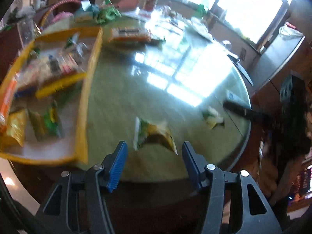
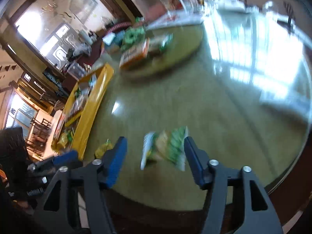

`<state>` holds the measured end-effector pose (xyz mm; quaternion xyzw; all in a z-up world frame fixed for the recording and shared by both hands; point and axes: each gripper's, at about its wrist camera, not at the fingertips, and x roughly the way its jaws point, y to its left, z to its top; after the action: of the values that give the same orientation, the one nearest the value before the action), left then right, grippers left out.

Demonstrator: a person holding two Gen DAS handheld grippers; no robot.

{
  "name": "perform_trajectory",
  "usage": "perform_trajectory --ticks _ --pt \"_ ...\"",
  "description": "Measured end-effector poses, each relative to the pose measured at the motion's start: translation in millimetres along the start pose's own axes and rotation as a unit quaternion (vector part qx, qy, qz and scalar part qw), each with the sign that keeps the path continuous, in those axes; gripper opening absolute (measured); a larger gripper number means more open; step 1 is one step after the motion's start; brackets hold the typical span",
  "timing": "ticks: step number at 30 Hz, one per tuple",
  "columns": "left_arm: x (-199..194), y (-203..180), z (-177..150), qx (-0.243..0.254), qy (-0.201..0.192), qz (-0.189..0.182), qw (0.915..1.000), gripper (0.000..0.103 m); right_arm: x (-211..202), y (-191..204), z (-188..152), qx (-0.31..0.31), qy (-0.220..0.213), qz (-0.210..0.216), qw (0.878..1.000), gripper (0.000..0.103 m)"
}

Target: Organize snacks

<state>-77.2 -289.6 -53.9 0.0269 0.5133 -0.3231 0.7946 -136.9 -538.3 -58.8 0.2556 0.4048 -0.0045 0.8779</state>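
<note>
Left wrist view. Left gripper (image 1: 154, 146): jaws wide apart, nothing between them, blue pads (image 1: 118, 165) facing inward, poised over the near edge of the round glass-topped table (image 1: 120, 101). Snack packet, yellow and green (image 1: 155, 135): lying flat on the table just beyond the fingertips, touching neither. Second small packet (image 1: 212, 118): farther to the right, well apart from the first, near a dark gripper finger (image 1: 237, 109) that reaches in from the right edge. Yellow tray (image 1: 85, 97): on the left side of the table, holding assorted packets, among them green-and-yellow ones (image 1: 45, 123) in its near compartment. Orange box (image 1: 129, 34): far side of the table, beyond the tray. Picture blurred; labels unreadable.

Right wrist view. Right gripper (image 2: 155, 146): jaws wide apart, holding nothing. Green-and-white snack packet (image 2: 165, 148): on the table between the fingertips, its right edge just beside the right finger; contact cannot be told through the blur. Small yellow packet (image 2: 103, 149): on the table left of the left finger, near the yellow tray (image 2: 91, 105). Left gripper (image 2: 64, 159): blue pad in view at the left edge, beside the tray's near corner. Orange box (image 2: 134, 55): far centre, on a raised round turntable (image 2: 175, 58).
</note>
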Motion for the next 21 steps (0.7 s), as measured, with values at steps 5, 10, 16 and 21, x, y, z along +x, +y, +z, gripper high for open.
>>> perform_trajectory --ticks 5,10,16,21 --pt "19.2 -6.8 -8.7 -0.010 0.040 -0.048 0.9980 0.056 2.2 -12.7 10.5 0.003 0.000 0.005 1.000 0.065" --pt "29.7 5.7 4.6 -0.060 0.029 -0.076 0.9948 0.056 13.1 -12.8 7.5 -0.010 0.028 -0.003 1.000 0.065" --pt "33.9 18.5 29.7 -0.095 -0.002 -0.071 0.9929 0.056 -0.3 -23.1 -5.5 0.018 0.025 -0.009 0.999 0.065" --pt "28.7 -2.7 27.2 -0.044 -0.007 -0.033 0.9985 0.058 -9.2 -21.6 -16.2 0.025 0.035 -0.011 0.999 0.065"
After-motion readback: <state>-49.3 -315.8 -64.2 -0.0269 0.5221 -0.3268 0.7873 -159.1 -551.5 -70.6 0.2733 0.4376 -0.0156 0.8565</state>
